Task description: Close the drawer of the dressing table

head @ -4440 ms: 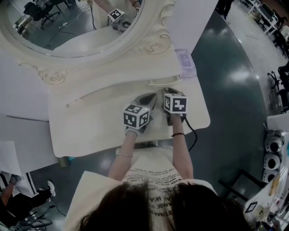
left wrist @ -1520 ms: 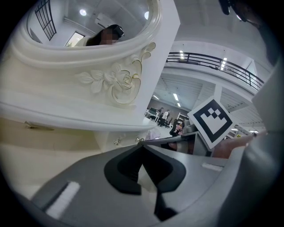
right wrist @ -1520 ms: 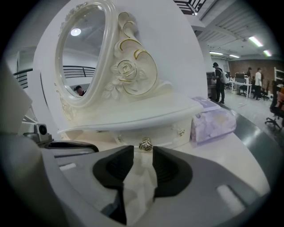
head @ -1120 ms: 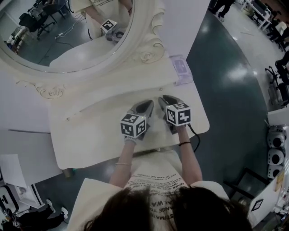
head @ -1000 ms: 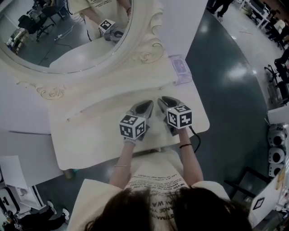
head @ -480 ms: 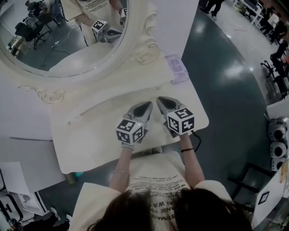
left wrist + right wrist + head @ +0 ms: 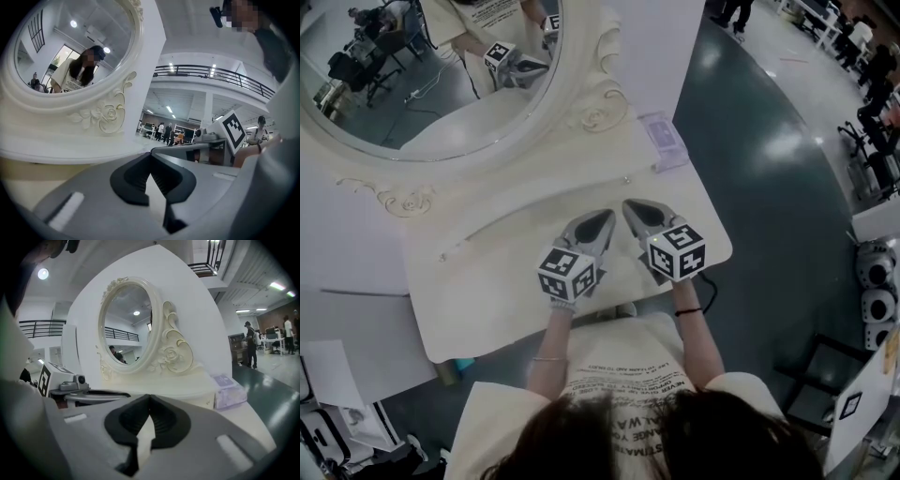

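Left fingers [image 7: 132,182]: pressed together at the tips, nothing between them. Right fingers [image 7: 165,423]: likewise together and empty. You're carrying two blunt pushers, which suits this job. Leave them closed.

Left gripper [image 7: 602,222] and right gripper [image 7: 630,205] hang side by side over the middle of the bench [image 7: 478,291], tips near each other, pointing toward the oval mirror [image 7: 422,84]. Neither touches the top.

Drawer: it sits under the bench's near edge, between your hands and your body. The top hides its front from the head view, and neither gripper view looks that way. No drawer box juts past the edge, so it's probably home or close to it. A small pale bit at the edge below your wrists may be its handle; can't tell.

If it still stands proud:
- Bring both tips down to the drawer front, level with each other, spaced either side of centre.
- Push straight in, with even pressure on both sides so it doesn't rack.
- Ease off as the front meets the frame.
- Keep well away from the lavender box [image 7: 662,141] at the back right corner.
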`<state>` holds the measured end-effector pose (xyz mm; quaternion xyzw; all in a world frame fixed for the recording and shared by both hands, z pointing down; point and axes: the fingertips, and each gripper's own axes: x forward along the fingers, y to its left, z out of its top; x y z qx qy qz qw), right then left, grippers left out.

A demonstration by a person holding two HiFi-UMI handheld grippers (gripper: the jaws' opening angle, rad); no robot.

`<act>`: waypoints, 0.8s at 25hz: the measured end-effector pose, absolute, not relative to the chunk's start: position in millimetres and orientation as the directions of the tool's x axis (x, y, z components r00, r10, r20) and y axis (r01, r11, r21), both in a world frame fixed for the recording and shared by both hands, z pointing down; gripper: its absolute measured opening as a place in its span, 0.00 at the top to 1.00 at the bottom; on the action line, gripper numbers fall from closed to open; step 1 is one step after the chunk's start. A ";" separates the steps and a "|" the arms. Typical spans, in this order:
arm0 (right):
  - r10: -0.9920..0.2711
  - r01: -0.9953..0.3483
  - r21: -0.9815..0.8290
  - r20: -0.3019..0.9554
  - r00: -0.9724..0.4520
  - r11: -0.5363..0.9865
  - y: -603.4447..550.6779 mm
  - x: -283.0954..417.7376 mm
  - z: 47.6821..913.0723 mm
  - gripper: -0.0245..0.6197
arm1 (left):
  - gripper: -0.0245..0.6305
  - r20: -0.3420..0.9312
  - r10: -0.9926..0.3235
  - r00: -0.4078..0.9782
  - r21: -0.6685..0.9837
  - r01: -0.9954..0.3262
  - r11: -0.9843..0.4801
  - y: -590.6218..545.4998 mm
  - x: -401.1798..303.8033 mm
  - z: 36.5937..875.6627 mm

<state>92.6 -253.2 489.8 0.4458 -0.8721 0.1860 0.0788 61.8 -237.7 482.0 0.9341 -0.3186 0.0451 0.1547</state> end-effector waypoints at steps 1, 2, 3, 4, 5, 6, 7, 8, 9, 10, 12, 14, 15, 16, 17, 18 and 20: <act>-0.747 -0.806 -0.249 0.305 -0.591 0.536 -252.9 92.1 489.4 0.96 | 0.96 0.182 -0.580 0.794 0.260 -0.608 -0.750 -237.6 62.2 481.6; -0.746 -0.806 -0.245 0.306 -0.592 0.539 -252.8 91.5 489.0 0.96 | 0.96 0.182 -0.580 0.794 0.260 -0.607 -0.751 -237.5 62.3 481.4; -0.746 -0.806 -0.243 0.305 -0.592 0.540 -252.6 90.8 488.5 0.96 | 0.96 0.182 -0.579 0.795 0.260 -0.606 -0.751 -237.4 62.2 481.3; -0.746 -0.805 -0.243 0.304 -0.593 0.541 -252.5 90.4 488.1 0.96 | 0.96 0.181 -0.577 0.796 0.260 -0.605 -0.752 -237.1 62.3 481.1; -0.747 -0.805 -0.244 0.301 -0.593 0.541 -252.3 90.4 487.9 0.96 | 0.96 0.182 -0.576 0.797 0.259 -0.604 -0.753 -236.7 62.5 481.0; -0.747 -0.805 -0.245 0.299 -0.593 0.541 -252.2 90.7 487.7 0.96 | 0.96 0.182 -0.576 0.797 0.259 -0.604 -0.754 -236.5 62.9 480.9; -0.748 -0.805 -0.247 0.296 -0.593 0.540 -252.3 91.0 487.8 0.96 | 0.96 0.182 -0.575 0.797 0.258 -0.603 -0.755 -236.5 63.3 481.0; -0.749 -0.804 -0.248 0.295 -0.593 0.540 -252.5 91.3 488.0 0.96 | 0.96 0.182 -0.576 0.797 0.258 -0.603 -0.755 -236.7 63.4 481.3; -0.749 -0.804 -0.249 0.294 -0.593 0.540 -252.8 91.4 488.3 0.96 | 0.96 0.182 -0.576 0.797 0.257 -0.604 -0.755 -237.1 63.3 481.5; -0.750 -0.804 -0.249 0.293 -0.593 0.539 -253.1 91.3 488.7 0.96 | 0.96 0.182 -0.576 0.797 0.257 -0.604 -0.754 -237.6 63.0 481.7; -0.750 -0.805 -0.248 0.294 -0.592 0.538 -253.6 91.3 489.2 0.96 | 0.96 0.181 -0.576 0.797 0.255 -0.604 -0.755 -238.4 62.8 481.6; -0.751 -0.805 -0.249 0.292 -0.592 0.538 -254.1 91.0 488.7 0.96 | 0.96 0.181 -0.575 0.798 0.255 -0.603 -0.756 -238.7 62.8 481.2; -0.751 -0.805 -0.249 0.292 -0.593 0.539 -254.1 90.7 488.3 0.96 | 0.96 0.181 -0.575 0.798 0.255 -0.603 -0.756 -238.7 62.9 481.2; -0.750 -0.804 -0.249 0.291 -0.593 0.539 -254.0 90.6 487.8 0.96 | 0.96 0.182 -0.574 0.798 0.255 -0.602 -0.757 -238.5 63.1 481.1; -0.750 -0.804 -0.249 0.291 -0.594 0.540 -253.8 90.6 487.5 0.96 | 0.96 0.183 -0.573 0.798 0.254 -0.602 -0.757 -238.3 63.4 481.2; -0.750 -0.804 -0.249 0.291 -0.594 0.540 -253.8 90.6 487.3 0.96 | 0.96 0.185 -0.573 0.799 0.254 -0.602 -0.757 -238.2 63.8 481.2; -0.749 -0.803 -0.250 0.291 -0.595 0.541 -254.3 90.4 487.4 0.96 | 0.96 0.186 -0.572 0.799 0.255 -0.602 -0.757 -238.6 64.2 481.6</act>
